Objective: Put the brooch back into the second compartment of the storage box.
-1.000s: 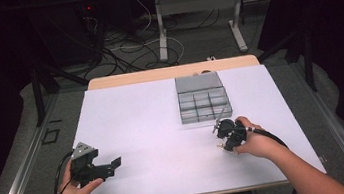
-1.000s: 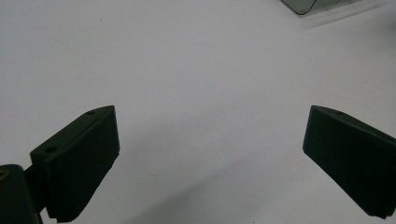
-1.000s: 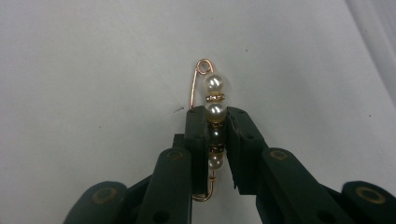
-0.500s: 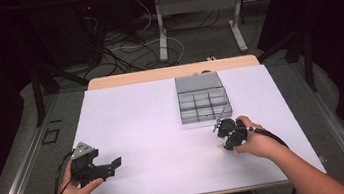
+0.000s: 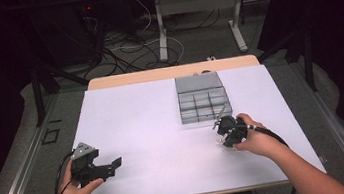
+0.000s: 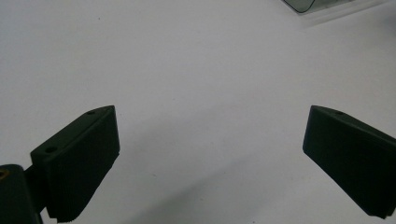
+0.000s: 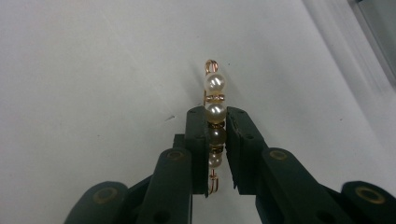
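nothing moved | right gripper (image 7: 215, 154) fingers clenched on pearl clip (image 7: 214, 112) | left gripper (image 6: 210, 163) fingers released

Bright table, dark room

The white table (image 5: 166, 143) is evenly lit from above while its surroundings fall to near black; the gripper views look soft, slightly grainy, with faint diffuse shadows under the jaws.

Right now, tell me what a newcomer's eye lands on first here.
The pearl hair clip, gold wire with white pearls, pinched between the right gripper's jaws over the white table. Next, the grey compartment box just beyond that hand, and the left gripper gaping wide, holding nothing.
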`<state>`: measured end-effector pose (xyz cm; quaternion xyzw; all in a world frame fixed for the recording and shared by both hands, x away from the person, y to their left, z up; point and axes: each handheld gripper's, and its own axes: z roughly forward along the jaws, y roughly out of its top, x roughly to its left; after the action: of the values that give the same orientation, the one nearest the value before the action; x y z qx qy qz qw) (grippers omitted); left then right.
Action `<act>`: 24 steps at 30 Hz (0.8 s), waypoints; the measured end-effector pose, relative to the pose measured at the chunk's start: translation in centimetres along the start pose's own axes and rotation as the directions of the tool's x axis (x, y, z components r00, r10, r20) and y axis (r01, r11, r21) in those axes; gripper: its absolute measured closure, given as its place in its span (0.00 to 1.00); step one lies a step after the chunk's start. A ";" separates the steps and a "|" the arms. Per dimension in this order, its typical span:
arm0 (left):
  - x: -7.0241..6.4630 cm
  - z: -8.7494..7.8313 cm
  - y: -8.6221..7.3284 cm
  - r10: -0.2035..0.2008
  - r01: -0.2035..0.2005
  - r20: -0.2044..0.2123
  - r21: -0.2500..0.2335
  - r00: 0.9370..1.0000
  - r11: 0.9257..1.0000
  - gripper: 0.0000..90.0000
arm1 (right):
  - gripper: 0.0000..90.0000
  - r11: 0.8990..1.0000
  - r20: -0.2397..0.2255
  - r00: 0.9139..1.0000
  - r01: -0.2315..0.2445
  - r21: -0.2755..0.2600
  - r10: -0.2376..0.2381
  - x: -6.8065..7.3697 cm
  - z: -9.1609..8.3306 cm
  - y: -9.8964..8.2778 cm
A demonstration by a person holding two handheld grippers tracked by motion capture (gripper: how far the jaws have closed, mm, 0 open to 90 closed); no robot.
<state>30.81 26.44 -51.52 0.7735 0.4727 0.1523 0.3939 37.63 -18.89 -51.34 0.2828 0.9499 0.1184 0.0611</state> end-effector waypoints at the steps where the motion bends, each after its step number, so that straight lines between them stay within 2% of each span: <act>1: 0.0 0.0 0.0 0.001 -0.001 0.000 0.000 1.000 1.000 0.04 | 0.89 1.000 0.000 1.000 0.000 0.000 0.000 0.0 0.0 0.0; 3: 0.0 0.0 0.0 0.000 0.000 0.000 0.001 1.000 1.000 0.04 | 0.89 1.000 0.010 1.000 -0.009 -0.005 0.009 -0.1 -0.2 0.1; 4: 0.0 0.0 0.0 0.001 -0.001 0.002 -0.001 1.000 1.000 0.04 | 0.89 1.000 0.018 1.000 0.002 -0.006 -0.002 -0.2 -0.2 0.1; 5: 0.0 0.0 0.0 0.001 -0.001 0.002 -0.001 1.000 1.000 0.04 | 0.89 1.000 -0.006 1.000 -0.003 -0.020 0.003 -0.3 -0.2 0.1; 6: 0.0 0.0 0.0 0.001 -0.001 0.002 0.000 1.000 1.000 0.04 | 0.89 1.000 -0.006 1.000 -0.003 -0.020 0.003 -0.3 -0.2 0.1; 7: 0.0 0.0 0.0 0.006 -0.006 0.000 0.007 1.000 1.000 0.04 | 0.89 1.000 0.019 1.000 -0.003 0.001 0.003 -0.3 -0.3 0.3; 11: 0.0 0.0 0.0 0.000 0.000 0.001 0.000 1.000 1.000 0.04 | 0.89 1.000 0.023 1.000 -0.011 -0.022 0.011 -0.3 -0.2 0.5; 18: 0.0 0.0 0.0 0.000 0.000 0.001 0.001 1.000 1.000 0.04 | 0.89 1.000 0.025 1.000 -0.007 -0.021 0.007 -0.4 -0.3 0.9; 19: 0.0 0.0 0.0 -0.001 0.001 0.001 0.001 1.000 1.000 0.04 | 0.90 1.000 0.046 0.999 -0.013 -0.024 0.014 -0.3 -0.4 1.0; 20: 0.0 0.0 0.0 -0.001 0.001 0.001 0.001 1.000 1.000 0.04 | 0.89 0.999 0.031 0.999 -0.022 -0.023 0.023 -0.3 -0.4 1.1; 21: 0.0 0.0 0.0 -0.001 0.001 0.002 -0.003 1.000 1.000 0.04 | 0.89 1.000 0.029 1.000 -0.005 -0.029 0.006 -0.5 -0.4 1.2; 23: 0.0 0.0 0.0 -0.001 0.001 0.001 -0.003 1.000 1.000 0.04 | 0.89 0.999 0.033 0.999 -0.004 -0.034 0.005 -0.5 -0.4 1.2; 24: 0.0 0.0 0.0 -0.001 0.001 0.000 -0.002 1.000 1.000 0.04 | 0.89 1.000 0.031 1.000 -0.005 0.012 0.005 -0.6 -0.8 1.5</act>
<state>30.81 26.46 -51.57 0.7728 0.4731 0.1524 0.3946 38.79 -18.20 -50.12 0.2875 0.9487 0.1085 0.0739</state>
